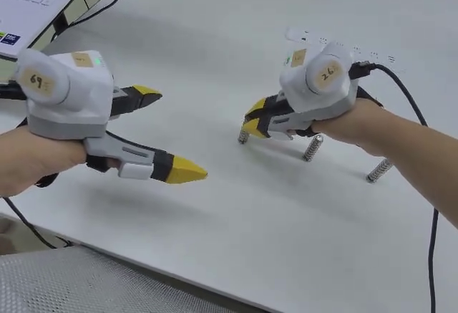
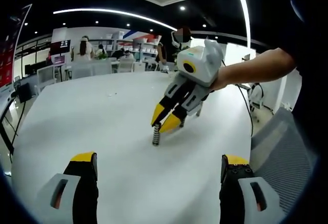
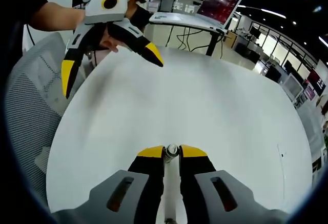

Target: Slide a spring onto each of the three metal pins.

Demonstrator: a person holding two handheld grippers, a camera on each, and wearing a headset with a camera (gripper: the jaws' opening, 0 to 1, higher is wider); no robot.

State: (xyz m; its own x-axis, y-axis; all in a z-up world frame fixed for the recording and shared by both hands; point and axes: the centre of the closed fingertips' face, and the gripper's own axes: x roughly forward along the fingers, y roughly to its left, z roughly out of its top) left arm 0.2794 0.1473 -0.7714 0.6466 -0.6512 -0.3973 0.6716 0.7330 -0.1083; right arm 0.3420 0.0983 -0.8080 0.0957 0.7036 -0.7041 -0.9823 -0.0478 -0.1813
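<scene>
Spring (image 2: 156, 137) upright, top between right gripper (image 2: 158, 126) fingers (image 2: 173, 122).

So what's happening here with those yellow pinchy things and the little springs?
A person holds a gripper in each hand over a white table. The right gripper is pinched shut on the top of one small spring that stands on the table. A second spring and a third spring stand close by, near the person's right hand. The left gripper hovers off to the side with its jaws wide open, holding nothing.
</scene>
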